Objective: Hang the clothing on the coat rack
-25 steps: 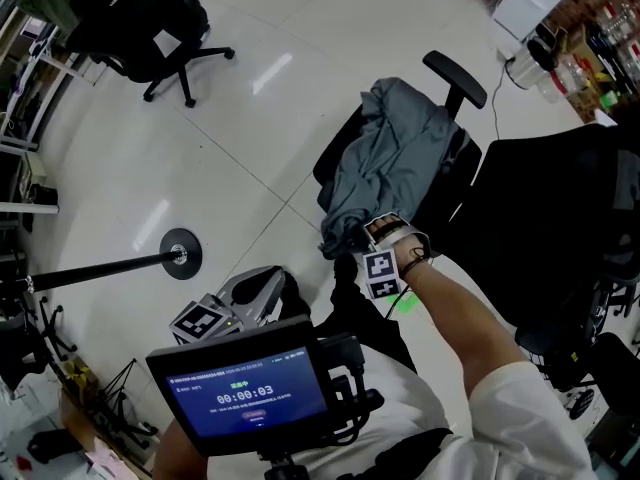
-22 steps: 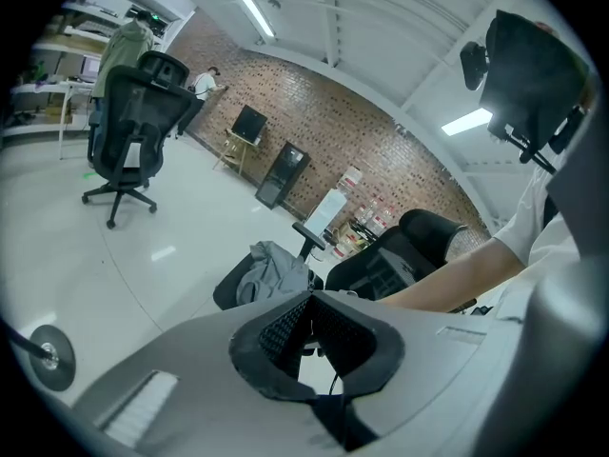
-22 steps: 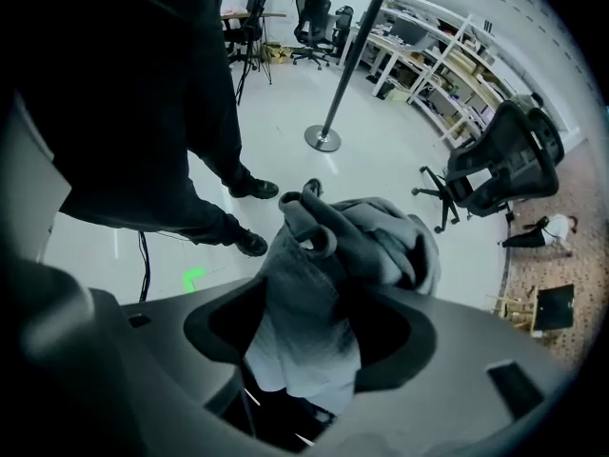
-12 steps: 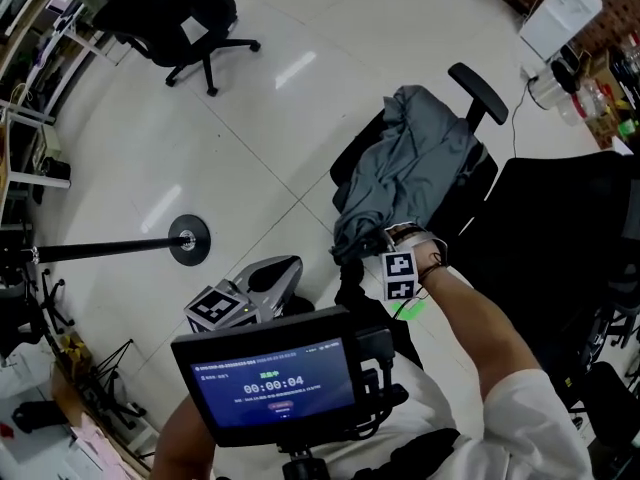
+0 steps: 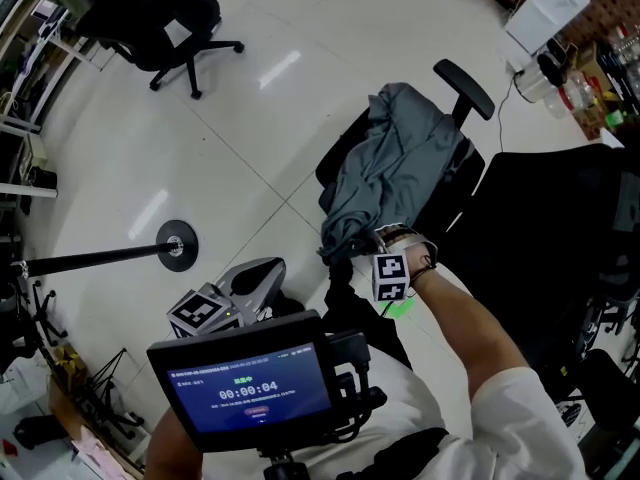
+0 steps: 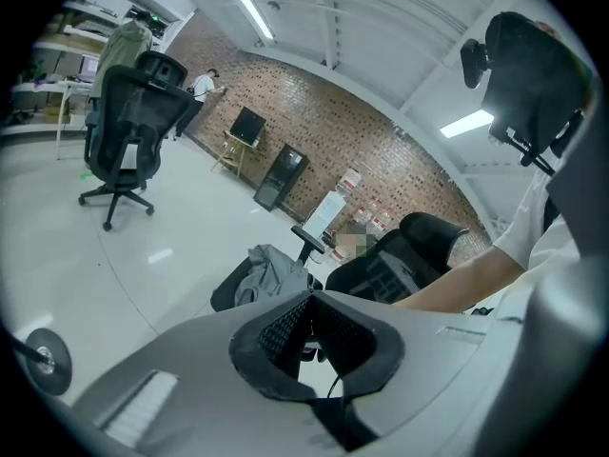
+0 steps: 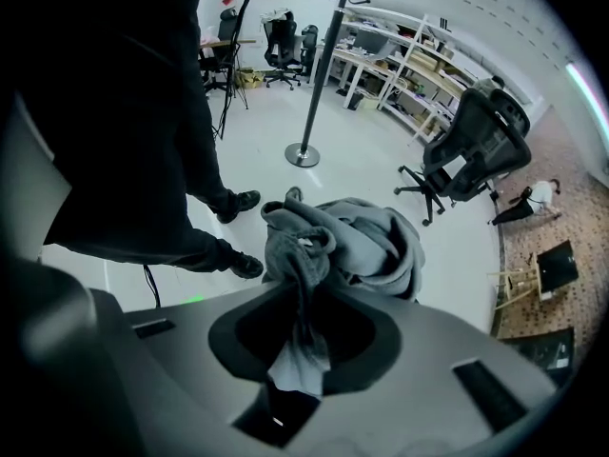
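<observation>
A grey garment (image 5: 392, 158) lies heaped over the seat and back of a black office chair (image 5: 462, 80). My right gripper (image 5: 347, 251) points steeply down at the garment's lower edge. In the right gripper view its jaws have just been closing, and a fold of the grey garment (image 7: 354, 241) is pinched between them at the right gripper (image 7: 303, 329). The coat rack's round base (image 5: 176, 245) stands on the floor to the left, its pole (image 7: 321, 69) rising from it. My left gripper (image 5: 252, 280) is shut and empty, held low near my body; the left gripper (image 6: 307, 334) faces the chair.
A second black chair (image 5: 560, 218) stands close on the right and another (image 5: 150, 18) at the far left. A screen (image 5: 250, 390) is mounted in front of my chest. Shelves line the left edge. A white unit (image 5: 543, 3) stands at the top right. Dark-trousered legs (image 7: 143, 160) stand beside the garment.
The head view has swung slightly. My right gripper stays at the garment's lower edge and my left gripper has kept its place.
</observation>
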A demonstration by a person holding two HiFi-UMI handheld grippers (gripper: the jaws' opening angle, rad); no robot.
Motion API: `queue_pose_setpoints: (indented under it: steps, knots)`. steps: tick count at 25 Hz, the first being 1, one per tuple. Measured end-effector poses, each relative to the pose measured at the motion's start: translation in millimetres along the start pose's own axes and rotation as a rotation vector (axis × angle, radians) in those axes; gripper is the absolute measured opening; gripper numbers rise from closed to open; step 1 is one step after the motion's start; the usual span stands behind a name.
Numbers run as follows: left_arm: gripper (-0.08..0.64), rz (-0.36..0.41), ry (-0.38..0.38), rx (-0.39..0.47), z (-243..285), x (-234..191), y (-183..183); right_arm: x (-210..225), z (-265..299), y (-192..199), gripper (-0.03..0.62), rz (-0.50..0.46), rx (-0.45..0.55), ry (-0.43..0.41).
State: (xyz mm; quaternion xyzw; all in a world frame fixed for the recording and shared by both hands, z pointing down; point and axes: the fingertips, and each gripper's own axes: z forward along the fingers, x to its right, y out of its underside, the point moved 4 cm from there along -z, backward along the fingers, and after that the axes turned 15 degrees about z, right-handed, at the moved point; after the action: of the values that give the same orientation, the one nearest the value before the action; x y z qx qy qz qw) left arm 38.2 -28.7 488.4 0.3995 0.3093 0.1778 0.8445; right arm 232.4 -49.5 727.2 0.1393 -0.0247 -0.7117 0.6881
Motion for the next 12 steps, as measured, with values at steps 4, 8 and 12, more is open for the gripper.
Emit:
queue_pose_setpoints:
  steps: [4, 8, 12]
  knots:
    - [0.000, -0.007, 0.012, -0.016, 2.2, 2.1, 2.5, -1.6, -2.3, 1.7, 0.103, 0.042, 0.056, 0.022]
    - [0.000, -0.001, 0.045, -0.034, 12.7, 4.2, 5.4, -3.7, -2.6, 4.2, 0.212, 0.049, 0.059, 0.036]
    - [0.000, -0.019, 0.080, -0.061, 27.7, 7.0, 12.6, -6.4, 0.1, 11.3, 0.240, -0.024, -0.008, 0.016]
